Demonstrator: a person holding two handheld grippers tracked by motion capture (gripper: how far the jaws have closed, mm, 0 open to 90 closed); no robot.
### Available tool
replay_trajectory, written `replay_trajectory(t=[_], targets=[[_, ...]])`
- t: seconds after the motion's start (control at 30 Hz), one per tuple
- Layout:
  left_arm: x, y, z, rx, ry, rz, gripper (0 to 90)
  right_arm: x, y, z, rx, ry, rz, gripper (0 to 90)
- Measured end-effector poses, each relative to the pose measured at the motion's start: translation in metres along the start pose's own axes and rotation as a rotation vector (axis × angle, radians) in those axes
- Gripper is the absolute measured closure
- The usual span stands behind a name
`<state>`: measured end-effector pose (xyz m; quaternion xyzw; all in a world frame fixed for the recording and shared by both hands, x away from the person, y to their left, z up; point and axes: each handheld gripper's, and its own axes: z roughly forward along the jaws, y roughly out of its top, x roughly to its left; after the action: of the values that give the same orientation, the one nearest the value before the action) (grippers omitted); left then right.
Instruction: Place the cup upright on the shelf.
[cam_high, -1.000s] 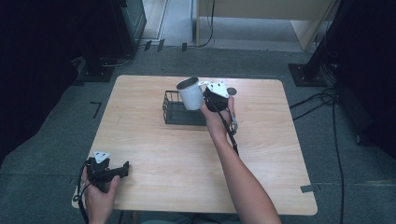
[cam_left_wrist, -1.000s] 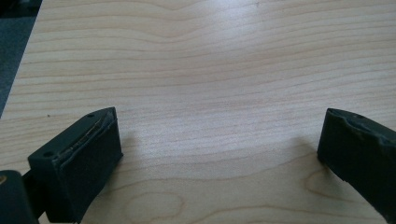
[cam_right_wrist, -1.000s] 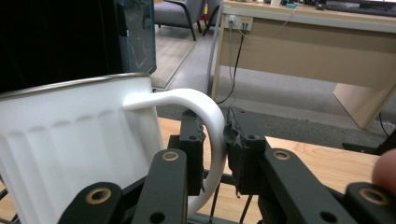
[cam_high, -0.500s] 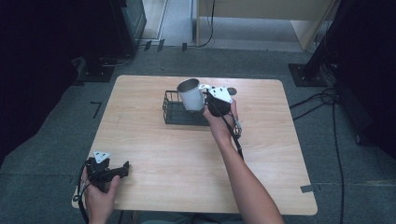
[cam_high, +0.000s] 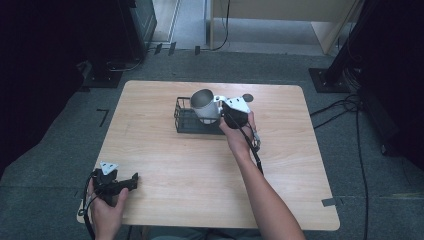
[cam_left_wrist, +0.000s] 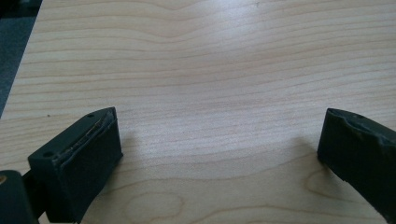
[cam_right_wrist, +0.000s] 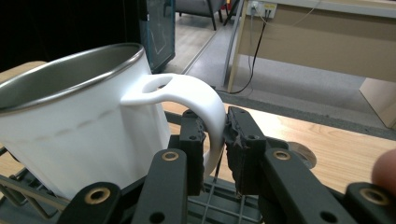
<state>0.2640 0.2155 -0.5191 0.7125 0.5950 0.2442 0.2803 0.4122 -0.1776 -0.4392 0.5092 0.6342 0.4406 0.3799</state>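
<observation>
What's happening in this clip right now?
A person works at a wooden table with a gripper in each hand. The right gripper is shut on the handle of a white mug with a metal inside, holding it over a black wire basket near the table's far side. The mug is tilted, its mouth up and to one side. The left gripper rests open near the table's near left corner, holding nothing.

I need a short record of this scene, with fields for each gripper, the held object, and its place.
left gripper: open, holds nothing, low over the light wooden table
right gripper: shut on the handle of the white enamel mug with a steel rim
mug position: tilted, above the black wire basket
basket position: far middle of the table
</observation>
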Motion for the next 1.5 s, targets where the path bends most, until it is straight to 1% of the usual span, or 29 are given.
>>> replay_trajectory(t=[0.23,0.43,0.57,0.6,0.7,0.77,0.83,0.9,1.0,1.13,1.23,1.3,1.4,1.47,1.5], targets=[[0.000,0.000,0.000,0.001,0.000,0.000,0.0,-0.002,-0.002,0.001,0.027,0.007,-0.003,78.0],[0.000,0.000,0.000,0.001,0.000,0.000,0.0,-0.001,-0.009,0.003,0.065,0.023,-0.023,78.0],[0.000,0.000,0.000,0.001,0.000,0.000,0.0,-0.004,-0.012,0.004,0.088,0.028,-0.003,77.6],[0.000,0.000,0.000,0.000,0.000,0.000,0.0,-0.005,-0.012,0.004,0.088,0.032,0.001,77.0],[0.000,0.000,0.000,0.000,0.000,0.000,0.0,-0.005,-0.010,0.002,0.082,0.050,0.016,71.5],[0.000,0.000,0.000,0.000,0.000,0.000,0.0,-0.006,-0.008,0.000,0.079,0.060,0.023,69.8],[0.000,0.000,0.000,0.000,0.000,0.000,0.0,-0.006,-0.007,-0.001,0.079,0.064,0.025,69.4],[0.000,0.000,0.000,0.000,0.000,0.000,0.0,-0.007,-0.007,-0.002,0.079,0.065,0.024,67.5],[0.000,0.000,0.000,0.000,0.000,0.000,0.0,-0.009,-0.007,-0.004,0.079,0.068,0.037,64.1],[0.000,0.000,0.000,0.000,0.000,0.000,0.0,-0.011,-0.006,-0.008,0.076,0.074,0.041,54.7],[0.000,0.000,0.000,0.000,0.000,0.000,0.0,-0.015,-0.005,-0.013,0.072,0.088,0.057,45.6],[0.000,0.000,0.000,0.001,0.001,0.000,0.0,-0.018,-0.004,-0.017,0.074,0.092,0.062,37.7],[0.000,0.000,0.000,0.001,0.000,0.001,0.0,-0.022,-0.002,-0.024,0.092,0.088,0.064,22.1],[0.000,0.000,0.000,0.000,0.000,0.001,0.0,-0.024,-0.002,-0.030,0.097,0.084,0.060,15.1],[0.000,0.000,0.000,0.000,0.000,0.001,0.0,-0.027,-0.002,-0.033,0.102,0.089,0.060,12.2]])
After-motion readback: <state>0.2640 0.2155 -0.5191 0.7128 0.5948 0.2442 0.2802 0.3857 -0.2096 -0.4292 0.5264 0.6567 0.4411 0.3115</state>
